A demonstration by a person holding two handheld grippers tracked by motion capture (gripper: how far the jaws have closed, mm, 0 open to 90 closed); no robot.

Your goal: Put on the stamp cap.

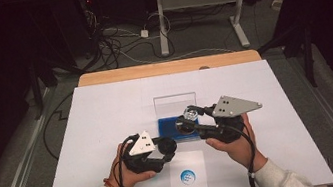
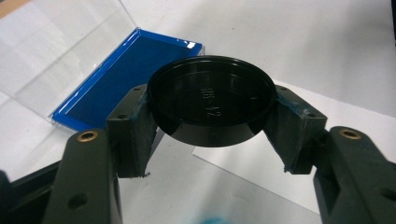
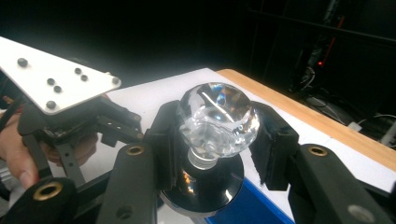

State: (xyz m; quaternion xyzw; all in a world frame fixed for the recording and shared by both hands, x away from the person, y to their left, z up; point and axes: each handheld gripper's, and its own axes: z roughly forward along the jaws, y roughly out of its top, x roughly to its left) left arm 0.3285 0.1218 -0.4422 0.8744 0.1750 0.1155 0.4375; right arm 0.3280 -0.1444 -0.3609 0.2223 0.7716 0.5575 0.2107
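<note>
High view: a white sheet (image 1: 110,133) covers most of the tabletop (image 1: 165,68), leaving a strip of bare wood along the far edge. Near the middle of the sheet, slightly toward the near edge, stands a clear case (image 1: 175,104) with a deep blue base (image 1: 167,126); its transparent lid is raised upright at the far side. A smaller white card (image 1: 188,177) with a blue round mark lies at the near edge.

The left gripper (image 1: 167,147) is held in the person's left hand (image 1: 124,173), just left of the case and above the card. Its jaws are clamped on a black round cap (image 2: 211,98). In the left gripper view the cap is a shallow disc with a raised rim, a glossy flat face and faint moulded characters at its centre; the pads press on opposite sides of its rim.

The right gripper (image 1: 186,120), in the right hand (image 1: 236,145), is over the case's blue base. Its jaws grip a faceted crystal ball (image 3: 218,119). In the right gripper view the ball is clear, cut in many flat facets, and sits on a short clear neck above a glossy black round base (image 3: 205,186).
</note>
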